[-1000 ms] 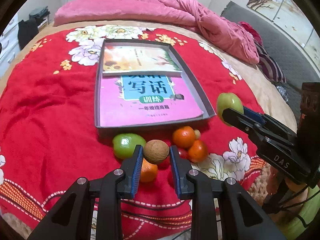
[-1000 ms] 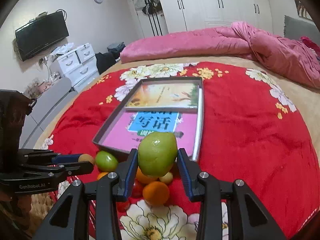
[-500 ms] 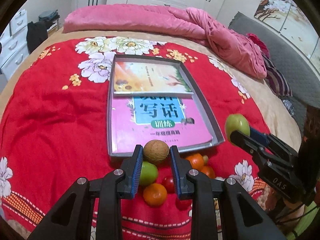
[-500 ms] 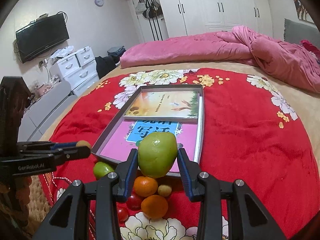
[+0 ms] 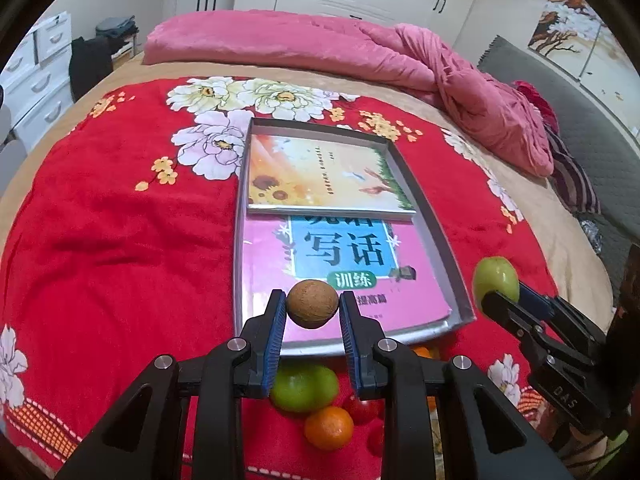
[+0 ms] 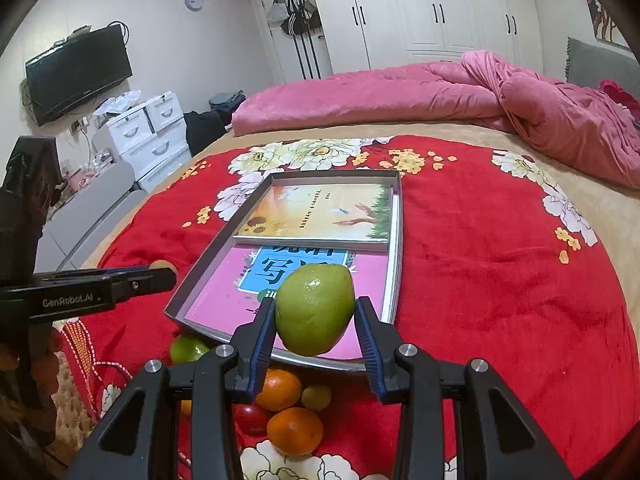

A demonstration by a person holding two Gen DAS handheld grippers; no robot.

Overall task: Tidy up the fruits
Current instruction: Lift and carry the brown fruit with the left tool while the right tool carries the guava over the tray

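Note:
My left gripper (image 5: 313, 307) is shut on a round brown fruit (image 5: 312, 303) and holds it above the near edge of the grey tray (image 5: 440, 224). My right gripper (image 6: 315, 314) is shut on a large green fruit (image 6: 315, 307), also above the tray's near edge (image 6: 208, 264); that fruit shows at the right of the left wrist view (image 5: 496, 279). On the red blanket below lie a green fruit (image 5: 304, 387), oranges (image 5: 329, 427) (image 6: 295, 430), a small red fruit (image 6: 252, 418) and a small yellow-green fruit (image 6: 316, 397).
The tray holds two books, a pink one (image 5: 344, 272) and a sunflower one (image 5: 324, 178). A rolled pink quilt (image 5: 304, 46) lies at the far side of the bed. White drawers (image 6: 148, 136) and a TV (image 6: 78, 72) stand to the left.
Both grippers have risen and moved forward with their fruits, from over the fruit pile to over the tray's near edge. The pile now lies below and behind the fingertips.

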